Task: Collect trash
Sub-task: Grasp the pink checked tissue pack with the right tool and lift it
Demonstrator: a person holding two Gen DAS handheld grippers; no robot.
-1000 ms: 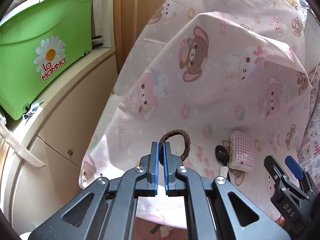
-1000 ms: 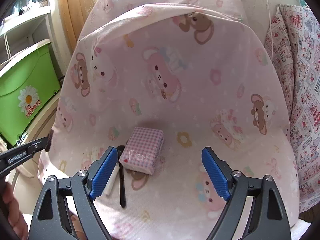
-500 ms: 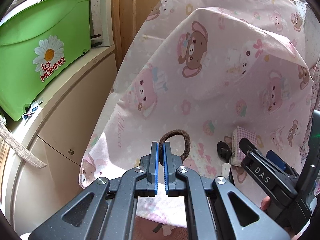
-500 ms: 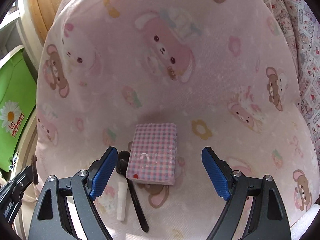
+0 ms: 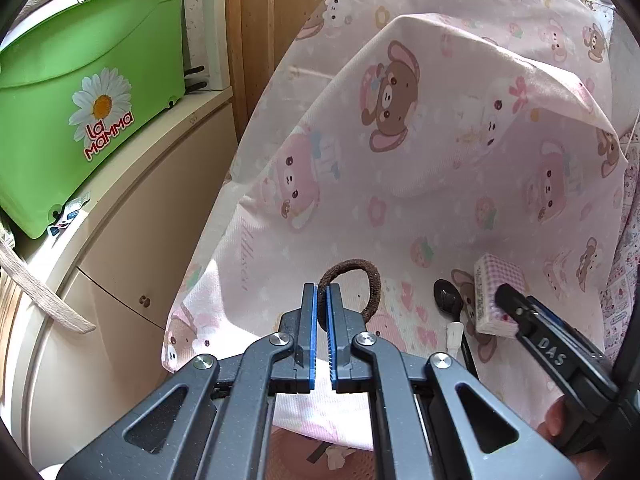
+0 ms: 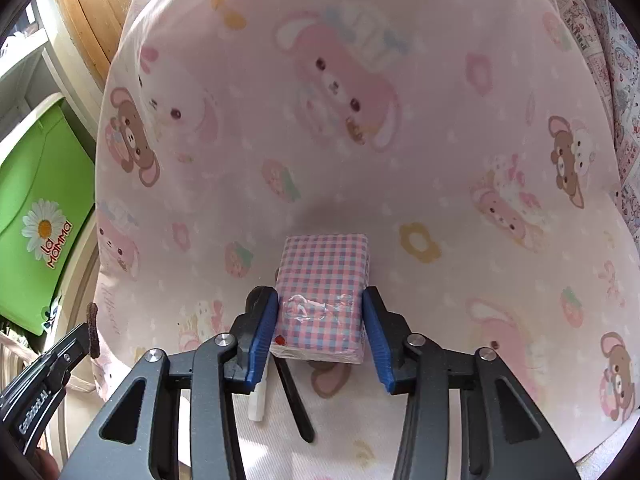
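My left gripper [image 5: 322, 300] is shut on a brown hair tie [image 5: 362, 286] and holds it above the pink cartoon sheet [image 5: 440, 184]. My right gripper [image 6: 320, 322] has closed its blue pads [image 6: 262, 334] against both sides of a pink checked tissue pack [image 6: 322, 292] that lies on the sheet [image 6: 360, 140]. The pack also shows in the left wrist view [image 5: 496, 292], with the right gripper [image 5: 560, 356] at it. A black spoon [image 6: 294, 396] and a small white stick [image 6: 258, 400] lie just left of the pack.
A green La Mamma bin [image 5: 80, 92] stands on a beige cabinet [image 5: 120, 240] left of the sheet. A wooden panel [image 5: 260, 20] is behind. A patterned cloth [image 6: 600, 40] hangs at the right. An orange basket [image 5: 320, 456] shows below the sheet's edge.
My right gripper moved forward over the tissue pack and closed from wide open onto its sides. My left gripper stayed still with the hair tie.
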